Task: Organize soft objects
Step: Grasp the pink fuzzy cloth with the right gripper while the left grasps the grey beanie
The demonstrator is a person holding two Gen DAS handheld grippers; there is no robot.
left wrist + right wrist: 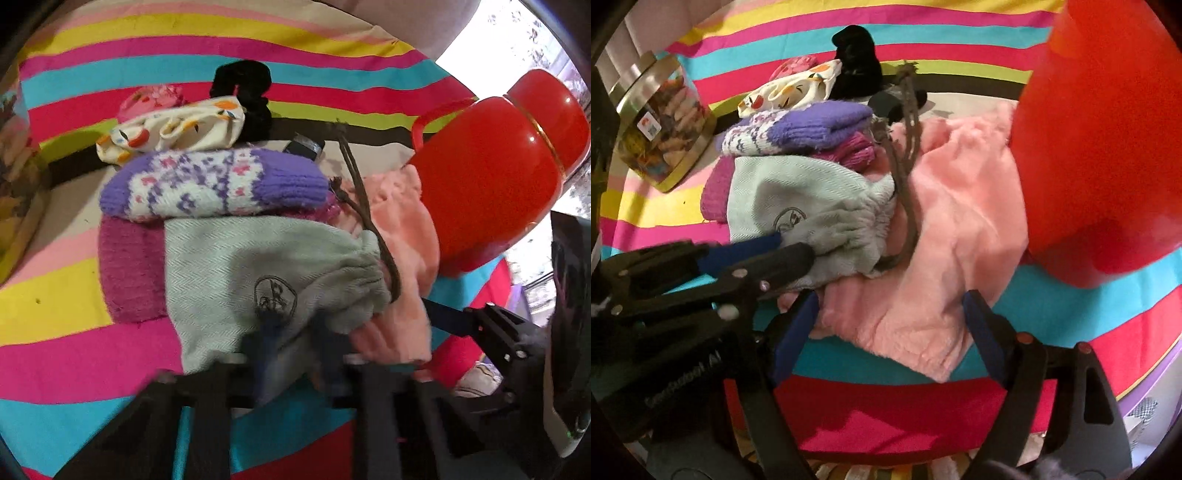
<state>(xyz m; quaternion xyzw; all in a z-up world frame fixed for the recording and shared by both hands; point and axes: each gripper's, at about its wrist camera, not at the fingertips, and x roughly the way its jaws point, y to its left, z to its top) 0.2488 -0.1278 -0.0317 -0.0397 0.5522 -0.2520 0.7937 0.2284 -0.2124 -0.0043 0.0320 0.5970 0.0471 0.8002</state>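
Observation:
A pale grey-green drawstring pouch [258, 266] lies on a pile of soft things on the striped cloth. My left gripper [291, 332] is shut on the pouch; it shows from the side in the right wrist view [790, 243], with the pouch [798, 199] pinched. Under the pouch lie a fluffy pink cloth [960, 236], a magenta knit [129, 269] and a purple-and-white knit sock [207, 184]. My right gripper [890, 317] is open, its fingers on either side of the pink cloth's near edge.
A red lidded container [498, 177] stands close at the right. A patterned white pouch [173, 129], a black scrunchie [243, 92] and a pink floral item [151, 99] lie behind. A printed tin [661, 122] stands at the left.

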